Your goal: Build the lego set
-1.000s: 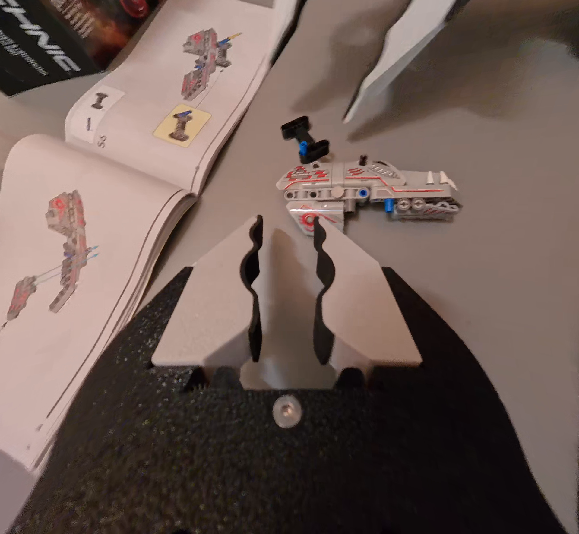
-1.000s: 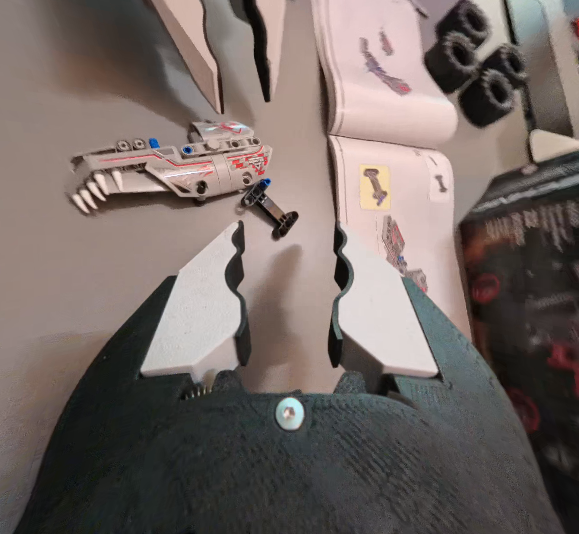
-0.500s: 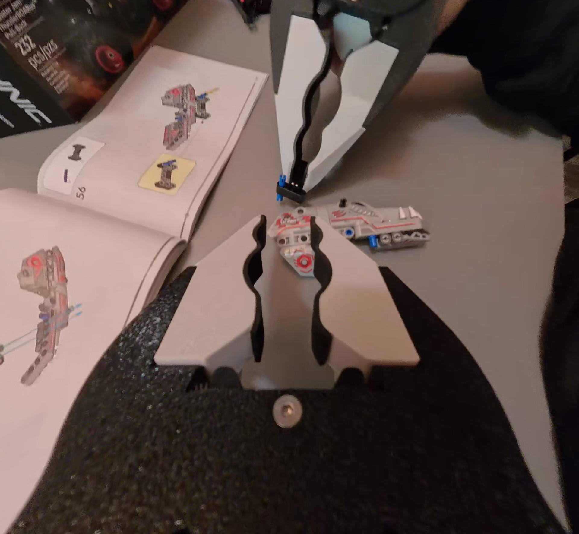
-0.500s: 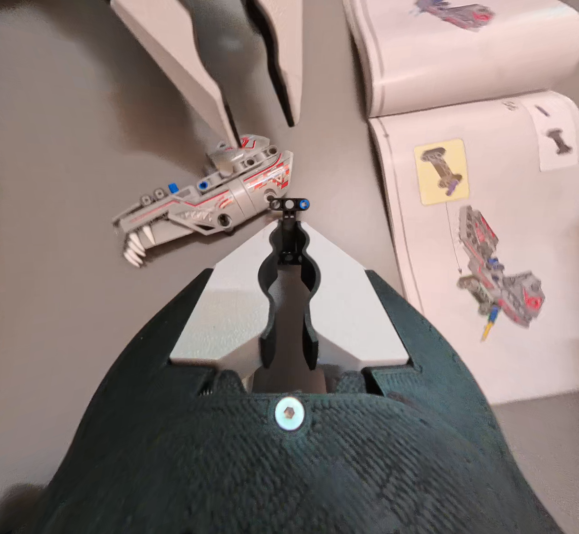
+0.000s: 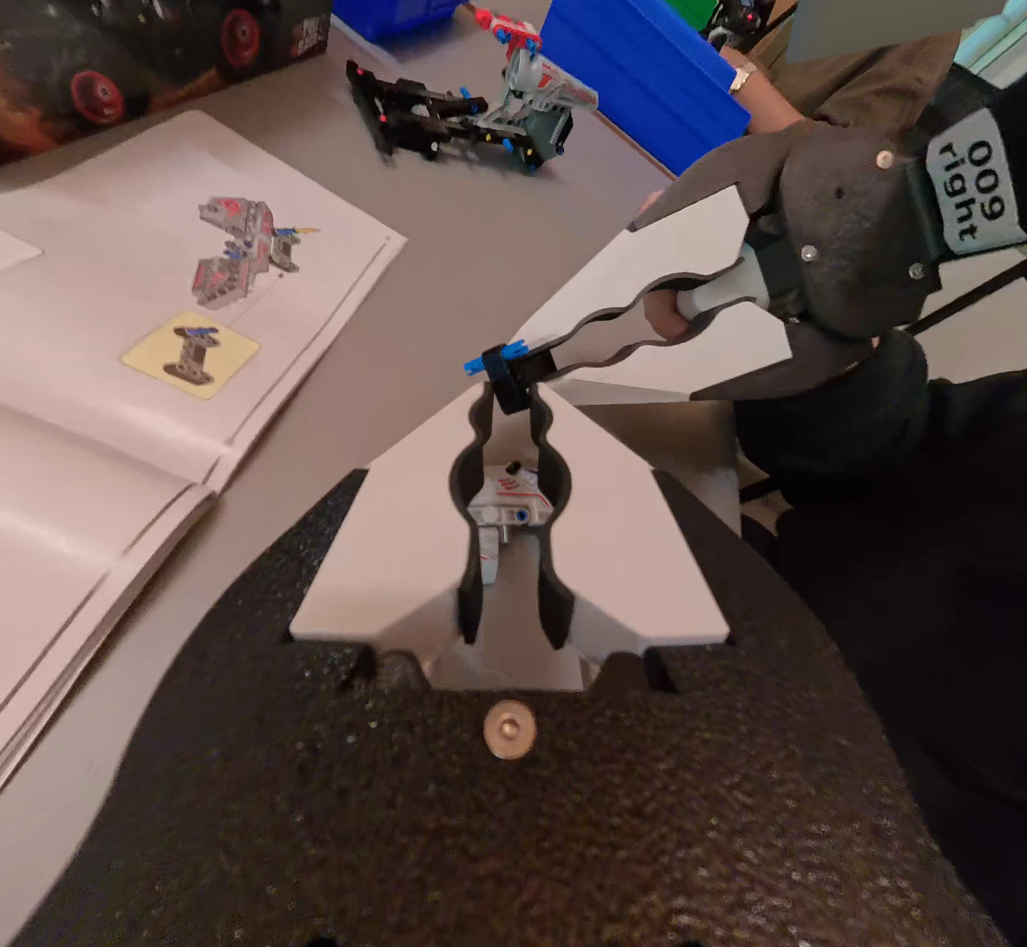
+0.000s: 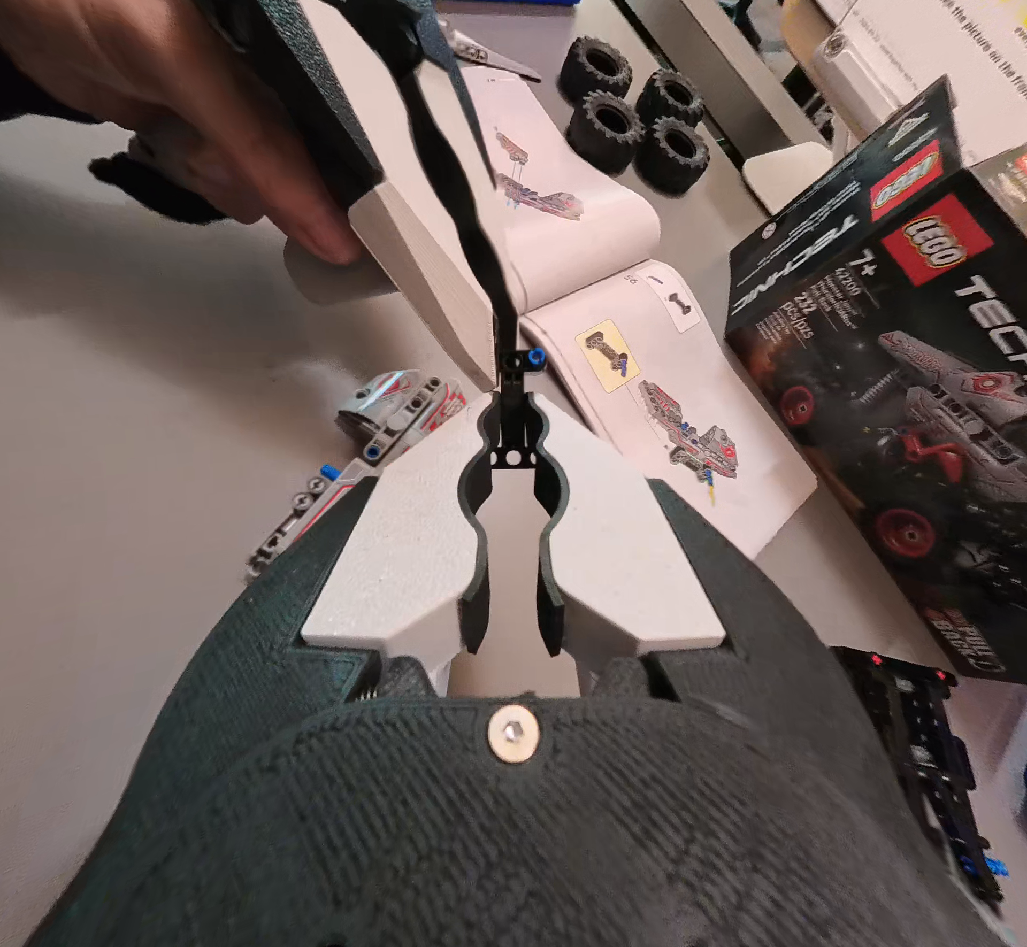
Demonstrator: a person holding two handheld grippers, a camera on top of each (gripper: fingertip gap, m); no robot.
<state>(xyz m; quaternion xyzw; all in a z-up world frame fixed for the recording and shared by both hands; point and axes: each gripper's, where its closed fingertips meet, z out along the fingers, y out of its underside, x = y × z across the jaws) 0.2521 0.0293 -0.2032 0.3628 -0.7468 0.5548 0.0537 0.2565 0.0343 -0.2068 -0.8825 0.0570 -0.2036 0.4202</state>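
Observation:
A small black connector with a blue pin at its far end is held above the table. My right gripper is shut on its near end. My left gripper comes down from above, and its tips are closed on the far end. In the left wrist view the connector sits between the tips of my left gripper, and my right gripper reaches in from the right. The grey and red toothed jaw assembly lies on the table below, seen through the finger gap.
The open instruction booklet lies beside the work spot. The set's box stands on the right. Several black tyres sit behind the booklet. A black chassis and blue bins stand farther back. Only a small space, under 4 cm, lies between the two pairs of fingers.
My right gripper closed on the black connector and lifted it off the table. My left gripper rose away from the grey jaw assembly and closed its tips on the connector's other end.

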